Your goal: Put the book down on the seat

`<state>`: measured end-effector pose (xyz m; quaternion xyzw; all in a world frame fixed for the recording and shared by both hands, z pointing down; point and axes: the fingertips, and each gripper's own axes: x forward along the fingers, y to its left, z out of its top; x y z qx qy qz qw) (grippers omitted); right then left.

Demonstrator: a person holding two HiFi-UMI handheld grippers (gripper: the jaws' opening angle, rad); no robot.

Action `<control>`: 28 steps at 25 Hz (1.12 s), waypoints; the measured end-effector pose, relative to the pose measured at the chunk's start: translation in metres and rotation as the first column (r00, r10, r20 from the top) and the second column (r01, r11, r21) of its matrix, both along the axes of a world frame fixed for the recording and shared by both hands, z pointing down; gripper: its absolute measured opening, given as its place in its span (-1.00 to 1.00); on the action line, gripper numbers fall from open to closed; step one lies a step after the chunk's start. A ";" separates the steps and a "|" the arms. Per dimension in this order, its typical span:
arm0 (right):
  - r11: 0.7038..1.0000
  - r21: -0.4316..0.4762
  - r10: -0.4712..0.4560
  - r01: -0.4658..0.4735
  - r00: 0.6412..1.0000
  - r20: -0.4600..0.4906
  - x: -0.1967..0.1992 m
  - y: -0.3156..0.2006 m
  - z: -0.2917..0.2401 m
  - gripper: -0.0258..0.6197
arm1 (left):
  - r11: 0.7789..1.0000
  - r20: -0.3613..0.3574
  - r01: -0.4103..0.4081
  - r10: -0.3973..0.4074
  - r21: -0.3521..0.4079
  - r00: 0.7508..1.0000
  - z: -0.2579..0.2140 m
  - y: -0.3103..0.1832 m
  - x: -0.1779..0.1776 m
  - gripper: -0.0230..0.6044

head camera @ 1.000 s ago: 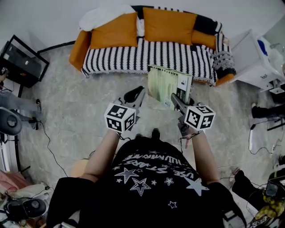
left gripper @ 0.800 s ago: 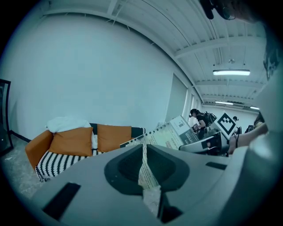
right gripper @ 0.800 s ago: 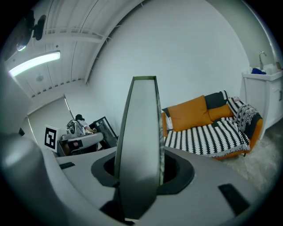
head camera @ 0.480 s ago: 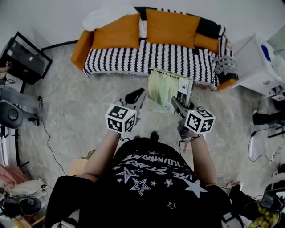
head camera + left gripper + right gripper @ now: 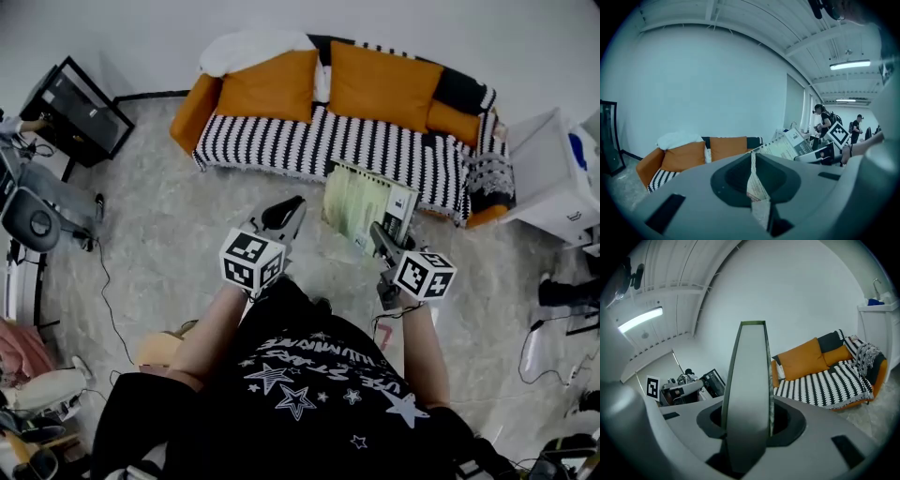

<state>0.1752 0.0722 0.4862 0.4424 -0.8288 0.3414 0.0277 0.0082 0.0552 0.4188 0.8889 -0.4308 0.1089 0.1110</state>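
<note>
Head view: sofa has slid right and lower in the frame versus a second back, so probably stepped closer. Black-and-white striped sofa seat [image 5: 309, 142] now upper centre. Pale green paperback book [image 5: 361, 199] still pinched upright in the right gripper [image 5: 380, 234], in the air by the seat's front edge.

Left gripper view: left gripper [image 5: 753, 159] pressed together, seemingly on a thin printed paper strip [image 5: 757, 190].

Right gripper view: book edge-on between the jaws. Not down yet.
</note>
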 end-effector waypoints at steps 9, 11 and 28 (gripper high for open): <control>0.999 -0.037 -0.017 0.016 1.000 -0.019 -0.009 -0.031 0.014 -0.38 | 0.999 -0.022 0.048 -0.048 -0.010 0.999 0.011 -0.035 -0.024 -0.82; 0.999 -0.044 -0.010 0.009 0.999 -0.030 -0.013 -0.044 0.016 -0.38 | 0.999 -0.035 0.046 -0.046 -0.015 0.998 0.015 -0.050 -0.029 -0.82; 0.991 -0.130 0.010 -0.023 0.995 -0.098 -0.072 -0.211 0.028 -0.38 | 0.995 -0.085 -0.004 -0.004 -0.098 0.996 0.040 -0.212 -0.085 -0.82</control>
